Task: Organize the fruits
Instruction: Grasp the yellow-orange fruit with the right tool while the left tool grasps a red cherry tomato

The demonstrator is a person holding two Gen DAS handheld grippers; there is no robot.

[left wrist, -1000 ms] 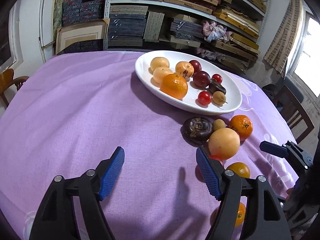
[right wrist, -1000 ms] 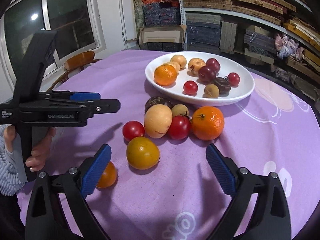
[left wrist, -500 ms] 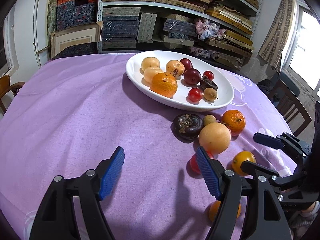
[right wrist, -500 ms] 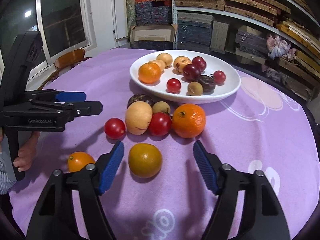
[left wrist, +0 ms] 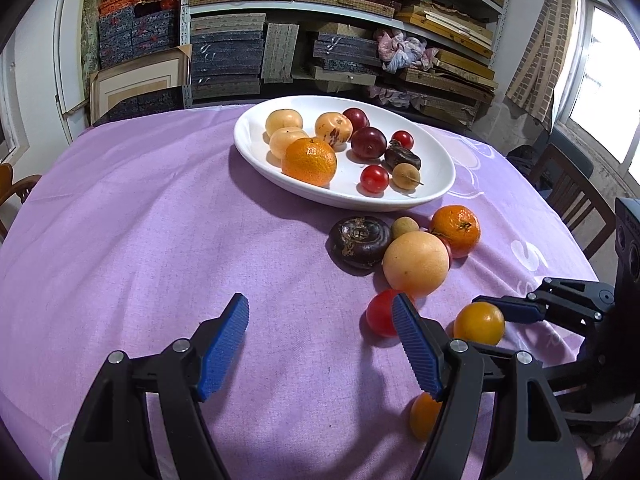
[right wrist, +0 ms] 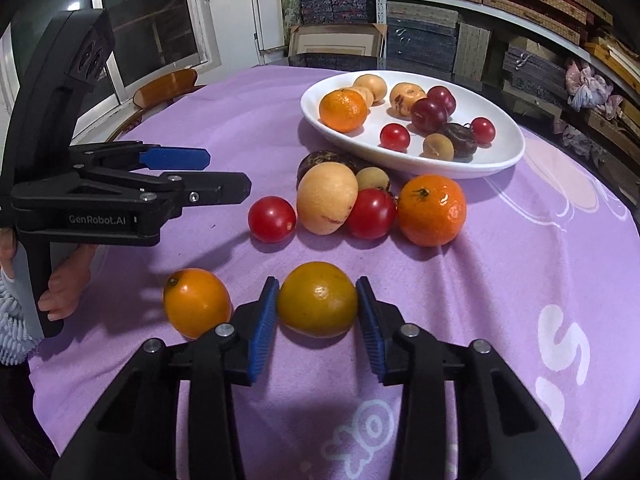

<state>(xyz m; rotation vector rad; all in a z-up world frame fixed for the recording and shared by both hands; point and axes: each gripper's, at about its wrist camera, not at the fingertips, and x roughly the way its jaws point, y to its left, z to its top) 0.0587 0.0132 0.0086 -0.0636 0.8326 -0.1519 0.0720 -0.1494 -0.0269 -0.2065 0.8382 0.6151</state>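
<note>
Right wrist alone shows red tomato unobstructed.

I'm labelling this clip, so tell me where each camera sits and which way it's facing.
Left wrist: on the left tongs, angled down across the purple tablecloth toward the white plate; its own open blue pads show, empty, and the right tongs at the right edge.
Right wrist: on the right tongs, angled down, closing around a yellow-orange fruit; the left tongs and a hand show at left.
Shared: plate, loose fruit, shelves.
</note>
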